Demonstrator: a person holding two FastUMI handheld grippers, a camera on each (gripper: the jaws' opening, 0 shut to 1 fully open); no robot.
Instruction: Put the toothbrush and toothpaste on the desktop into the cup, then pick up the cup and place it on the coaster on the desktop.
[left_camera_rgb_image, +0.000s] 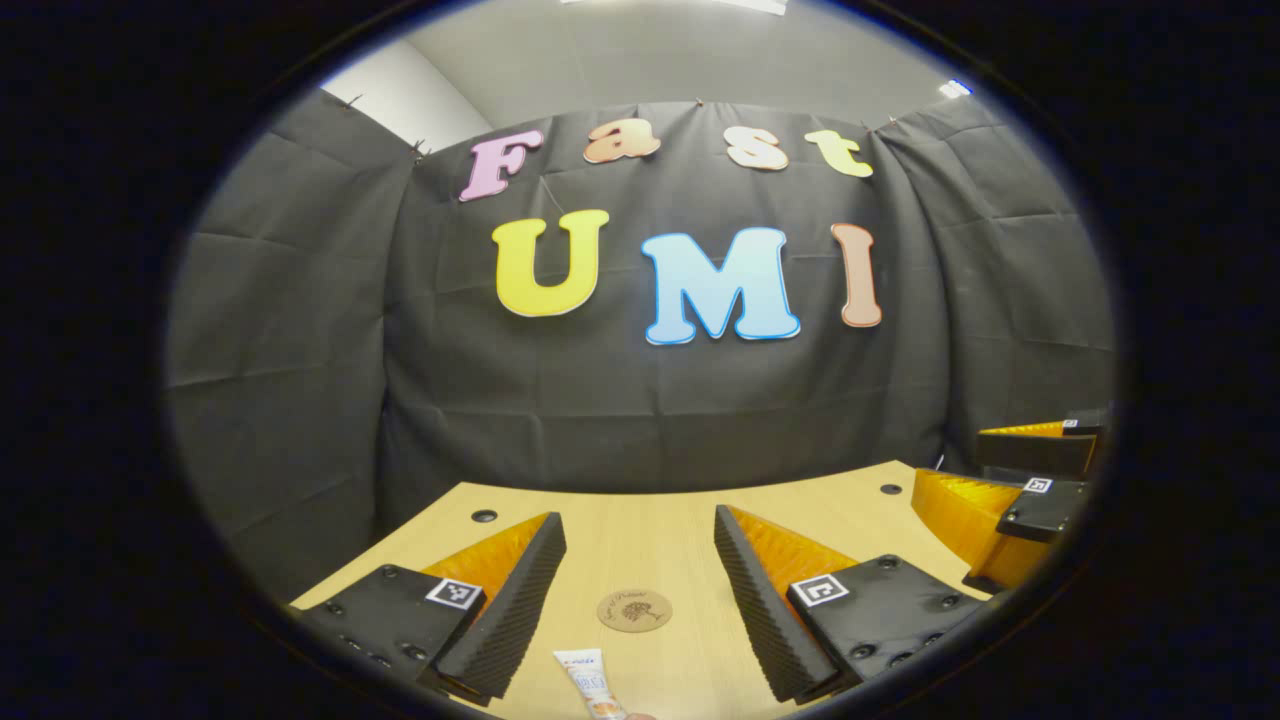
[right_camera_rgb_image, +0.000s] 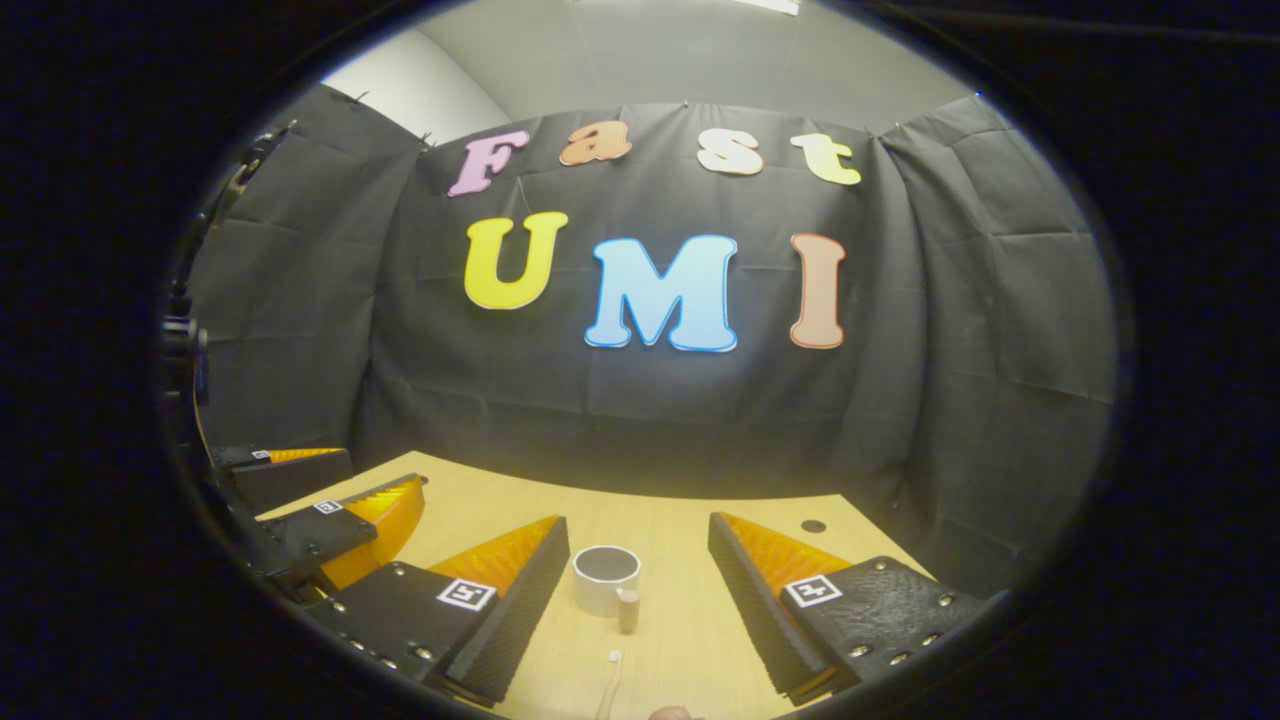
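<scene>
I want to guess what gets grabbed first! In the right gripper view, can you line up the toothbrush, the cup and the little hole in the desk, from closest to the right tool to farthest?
1. Toothbrush: lowest in the view, between the right tool's fingers.
2. Cup: farther ahead on the desk, slightly left of centre.
3. Hole: farthest, toward the desk's back right edge.

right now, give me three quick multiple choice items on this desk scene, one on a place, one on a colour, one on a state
1. In the left gripper view, the coaster lies:
A. between that gripper's fingers, beyond the toothpaste
B. under the cup
C. on the toothpaste

2. The cup is:
A. red
B. white
C. green

3. The right gripper is:
A. shut on the toothbrush
B. shut on the cup
C. open

Key: 1 A, it sits on bare desktop past the tube; 2 B, its wall is white; 3 C, the fingers stand wide apart, holding nothing.
</scene>
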